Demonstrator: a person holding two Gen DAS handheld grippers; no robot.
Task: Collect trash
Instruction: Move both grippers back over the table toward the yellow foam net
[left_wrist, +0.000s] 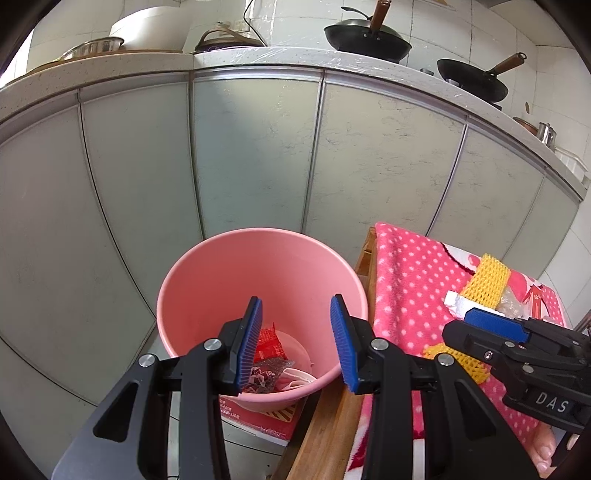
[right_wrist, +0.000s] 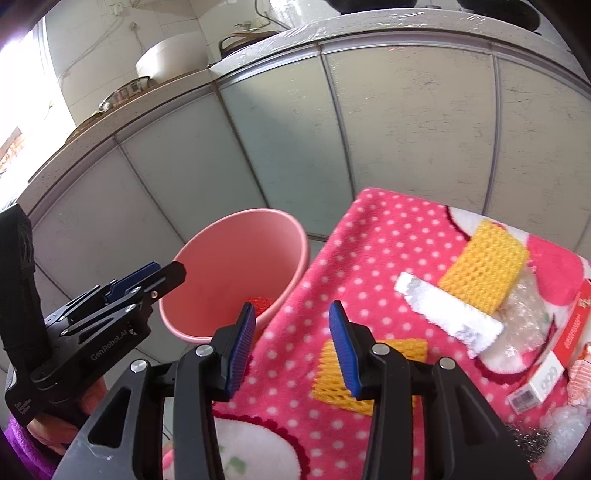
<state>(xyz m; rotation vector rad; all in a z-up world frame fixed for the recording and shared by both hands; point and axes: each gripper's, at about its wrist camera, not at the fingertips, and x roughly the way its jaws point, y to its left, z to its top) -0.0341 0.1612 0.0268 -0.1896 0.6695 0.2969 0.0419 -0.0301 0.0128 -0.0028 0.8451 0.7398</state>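
My left gripper (left_wrist: 296, 300) hangs open over the pink bin (left_wrist: 207, 295), with nothing between its blue pads. A red wrapper (left_wrist: 269, 343), a dark wrapper (left_wrist: 266, 376) and white scraps lie at the bin's bottom. My right gripper (right_wrist: 292, 304) is open and empty above the pink dotted blanket (right_wrist: 369, 240), just over a yellow foam net (right_wrist: 325, 369). Further back lie a white foam strip (right_wrist: 447, 314), a second yellow foam net (right_wrist: 484, 269) and crumpled clear plastic (right_wrist: 524, 317). The bin (right_wrist: 229, 266) stands left of the table.
Grey cupboard doors (left_wrist: 258, 155) close off the back, under a counter with woks (left_wrist: 369, 37). The wooden table edge (left_wrist: 332, 406) runs beside the bin. A red and white box (right_wrist: 535, 387), bubble wrap (right_wrist: 565, 421) and a dark scourer (right_wrist: 532, 443) sit at the blanket's right.
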